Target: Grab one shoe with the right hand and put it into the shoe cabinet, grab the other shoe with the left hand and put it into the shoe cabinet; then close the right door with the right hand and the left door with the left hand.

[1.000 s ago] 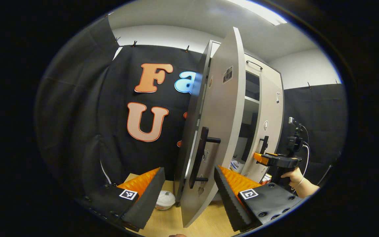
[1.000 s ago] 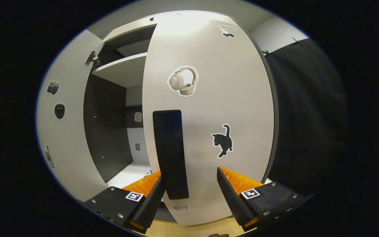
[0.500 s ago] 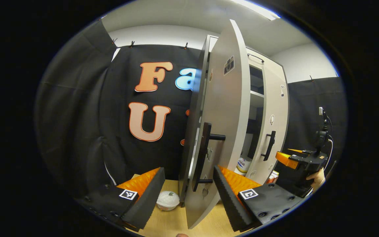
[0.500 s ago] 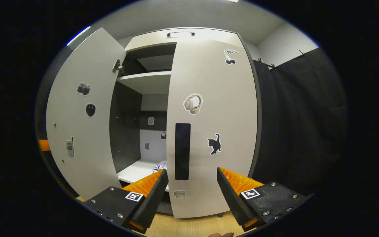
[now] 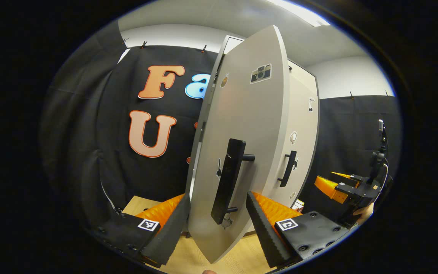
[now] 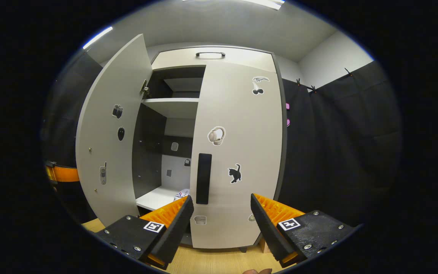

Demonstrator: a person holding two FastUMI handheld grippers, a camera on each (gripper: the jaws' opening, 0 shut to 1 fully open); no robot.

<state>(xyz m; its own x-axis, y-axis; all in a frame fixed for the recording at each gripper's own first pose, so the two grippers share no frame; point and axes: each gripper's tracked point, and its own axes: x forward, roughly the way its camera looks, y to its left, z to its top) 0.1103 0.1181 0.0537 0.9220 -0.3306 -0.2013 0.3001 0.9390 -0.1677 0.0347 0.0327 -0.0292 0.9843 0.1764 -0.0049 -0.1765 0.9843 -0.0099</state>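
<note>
The left gripper [image 5: 215, 224] is spread wide, its fingers standing either side of the near edge of the half-open left door [image 5: 249, 125], with the door's dark handle [image 5: 227, 180] just ahead between them; whether a finger touches the panel cannot be told. The right gripper [image 6: 219, 224] is also wide and holds nothing, hanging back from the cabinet [image 6: 211, 57], and in the left gripper view it sits far to the right [image 5: 340, 186], apart from the doors. The right door [image 6: 238, 152] looks shut or very nearly shut, its handle [image 6: 203, 178] facing the camera. Through the gap on the left, a shoe [image 6: 181, 194] lies on the lower shelf [image 6: 154, 198] inside; the second shoe cannot be made out. The step in hand appears to be closing the left door, the last one. The next move calls for pressing that panel to the right until it meets the frame, keeping the fingers clear of the closing gap.
</note>
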